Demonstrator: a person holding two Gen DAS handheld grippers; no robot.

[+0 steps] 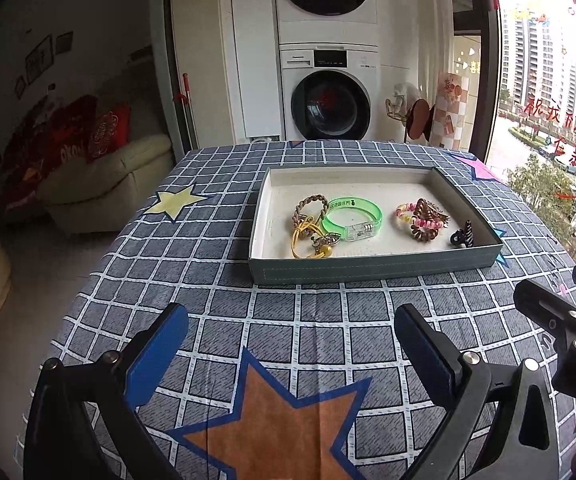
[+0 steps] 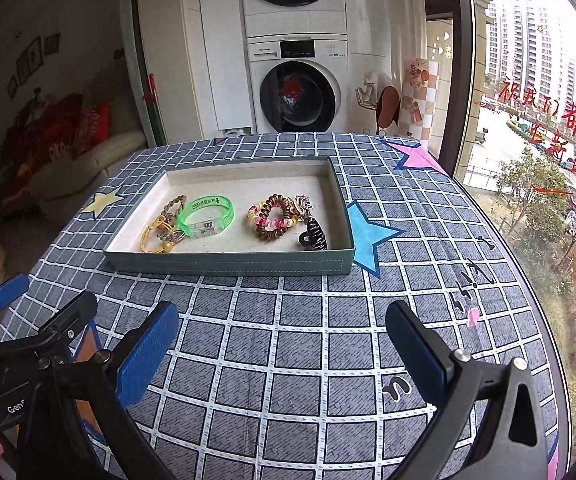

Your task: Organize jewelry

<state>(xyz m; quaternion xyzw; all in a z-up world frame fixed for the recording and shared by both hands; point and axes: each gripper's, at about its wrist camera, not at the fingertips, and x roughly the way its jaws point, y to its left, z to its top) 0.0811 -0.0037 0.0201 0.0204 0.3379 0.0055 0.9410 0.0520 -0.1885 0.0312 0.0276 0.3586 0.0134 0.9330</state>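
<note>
Left wrist view: the left hand-held gripper (image 1: pixel 292 354) hovers over the checked tabletop (image 1: pixel 223 304) with its blue pads spread wide, holding nothing. Ahead sits a shallow grey-green tray (image 1: pixel 372 268). Inside it, from left to right, lie a braided bracelet (image 1: pixel 311 205) touching a yellow cord with a bead (image 1: pixel 308 244), a translucent green bangle (image 1: pixel 352 216), a cluster of coiled hair ties (image 1: pixel 422 216), and a small black claw clip (image 1: pixel 463 236) near the right wall. Right wrist view: the right hand-held gripper (image 2: pixel 281 354) is likewise wide open and empty, short of the tray.
</note>
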